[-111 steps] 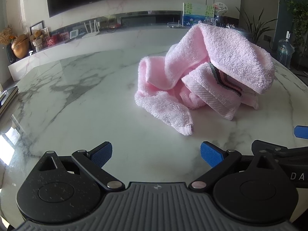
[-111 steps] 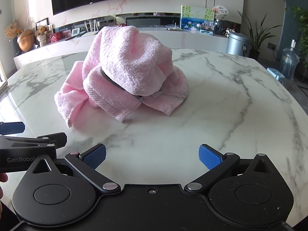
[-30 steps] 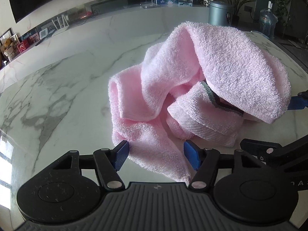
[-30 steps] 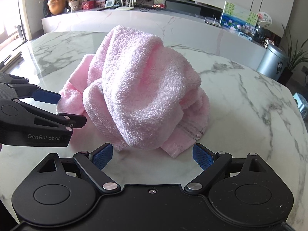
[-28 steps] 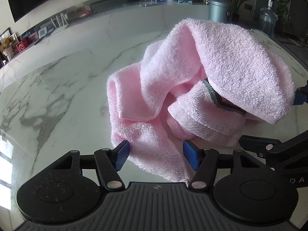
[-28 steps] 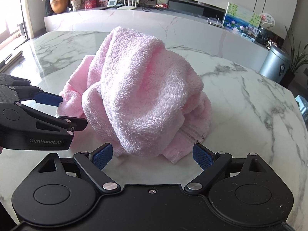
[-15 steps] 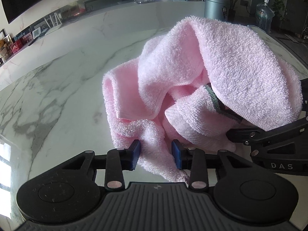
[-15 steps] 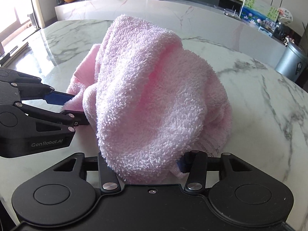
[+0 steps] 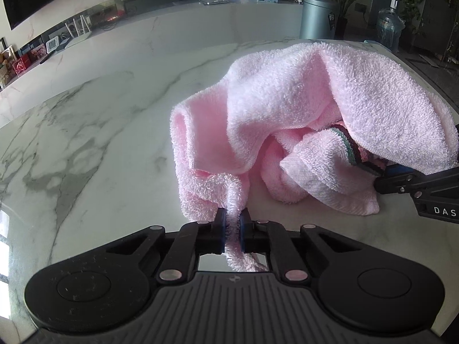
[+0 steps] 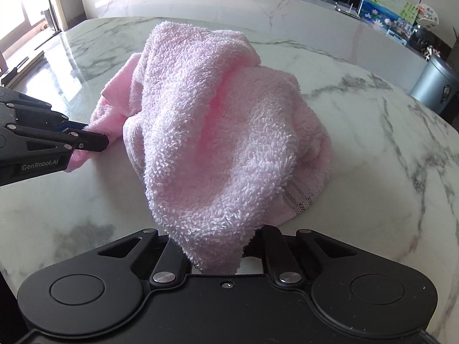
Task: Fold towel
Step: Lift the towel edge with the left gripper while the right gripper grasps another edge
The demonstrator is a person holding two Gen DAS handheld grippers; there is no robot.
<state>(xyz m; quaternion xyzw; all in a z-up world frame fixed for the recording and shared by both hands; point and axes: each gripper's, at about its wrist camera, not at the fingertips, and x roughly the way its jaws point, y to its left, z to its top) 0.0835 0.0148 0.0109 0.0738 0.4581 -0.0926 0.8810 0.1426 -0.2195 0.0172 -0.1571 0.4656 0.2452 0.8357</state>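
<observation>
From the left wrist view, a grey bin [image 9: 318,17] with its lid on stands on the floor beyond the tabletop [image 9: 86,132], and a water jug [image 9: 387,30] sits further right; what is in either cannot be told. The pink towel [image 9: 301,114] lies bunched in a heap on the white marble tabletop, a dark striped band showing in its folds. The left tool [image 9: 232,226] is clamped on a thin corner of the towel, its blue pads pressed against the cloth from both sides. The right tool [image 9: 398,176] reaches in from the right edge, its tips buried under the towel's overhanging fold. From the right wrist view, the fluffy heap [image 10: 223,132] rises just ahead, and the right tool [image 10: 218,255] grips a hanging flap that covers its fingertips. The left tool [image 10: 86,140] pinches the towel's far left corner.
</observation>
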